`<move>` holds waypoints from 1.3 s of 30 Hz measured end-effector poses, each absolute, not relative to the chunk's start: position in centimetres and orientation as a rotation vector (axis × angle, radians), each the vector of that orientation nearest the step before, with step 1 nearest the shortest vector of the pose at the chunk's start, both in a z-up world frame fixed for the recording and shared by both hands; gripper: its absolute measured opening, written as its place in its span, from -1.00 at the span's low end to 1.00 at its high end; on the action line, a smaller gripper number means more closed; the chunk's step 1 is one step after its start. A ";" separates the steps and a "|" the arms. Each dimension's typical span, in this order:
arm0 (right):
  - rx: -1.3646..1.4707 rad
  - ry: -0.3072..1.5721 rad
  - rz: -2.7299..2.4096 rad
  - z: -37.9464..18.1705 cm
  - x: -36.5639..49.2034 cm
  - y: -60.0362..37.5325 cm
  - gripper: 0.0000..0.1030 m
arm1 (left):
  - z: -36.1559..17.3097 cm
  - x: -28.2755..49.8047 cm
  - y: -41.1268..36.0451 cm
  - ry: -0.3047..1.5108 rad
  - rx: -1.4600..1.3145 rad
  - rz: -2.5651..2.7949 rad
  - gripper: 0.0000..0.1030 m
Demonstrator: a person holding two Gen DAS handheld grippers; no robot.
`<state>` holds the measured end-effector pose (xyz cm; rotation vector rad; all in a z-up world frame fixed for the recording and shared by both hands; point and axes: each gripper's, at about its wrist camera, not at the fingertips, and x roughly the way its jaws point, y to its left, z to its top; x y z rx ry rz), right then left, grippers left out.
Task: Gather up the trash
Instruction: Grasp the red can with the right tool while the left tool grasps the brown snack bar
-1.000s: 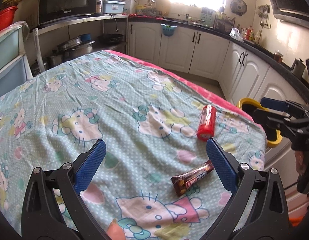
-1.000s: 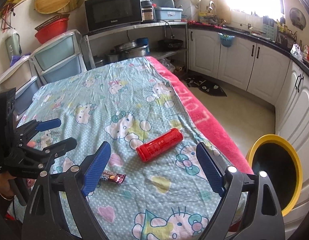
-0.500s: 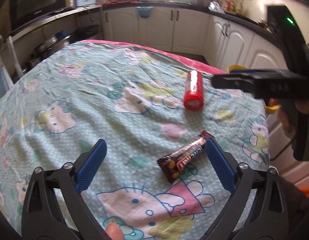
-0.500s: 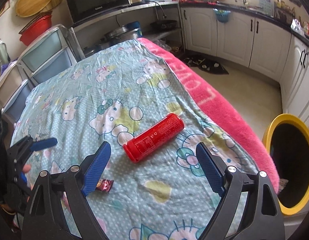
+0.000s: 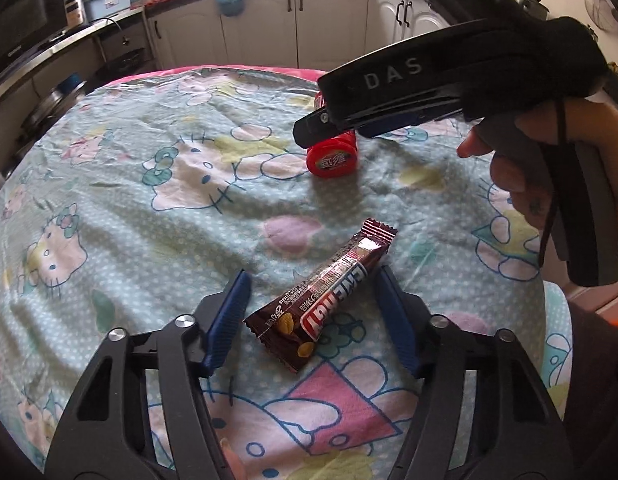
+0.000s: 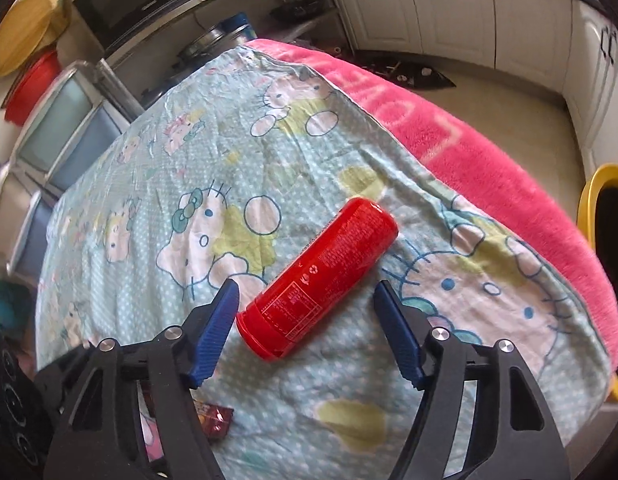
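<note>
A brown snack-bar wrapper (image 5: pixel 325 300) lies flat on the cartoon-cat cloth (image 5: pixel 149 200). My left gripper (image 5: pixel 312 278) hangs low over it. Its blue jaws are closing, with the wrapper between them and a gap still showing at the left pad. A red can (image 6: pixel 321 276) lies on its side near the cloth's pink edge. My right gripper (image 6: pixel 305 288) straddles the can's lower half. Its jaws are closing too, and neither pad presses on the can. In the left wrist view the same can (image 5: pixel 331 156) is partly hidden by the right tool's black body, which a hand (image 5: pixel 549 168) holds.
A yellow-rimmed bin (image 6: pixel 593 196) stands on the floor past the pink blanket edge (image 6: pixel 489 160). White cabinets (image 6: pixel 449 20) line the far wall, and plastic drawers (image 6: pixel 69 120) stand to the left. The wrapper's end (image 6: pixel 215 420) shows under my right gripper's left arm.
Both grippers have come down closer to the cloth and their jaws have narrowed. The wrapper now sits between the left jaws and the can between the right jaws. The right tool moved over the can.
</note>
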<state>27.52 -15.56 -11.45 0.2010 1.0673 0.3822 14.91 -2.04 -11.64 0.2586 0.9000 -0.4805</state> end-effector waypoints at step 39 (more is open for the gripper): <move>0.075 0.875 0.411 -5.6 22.0 -19.9 -0.44 | -5.6 16.5 -2.3 0.806 0.075 -0.417 -0.76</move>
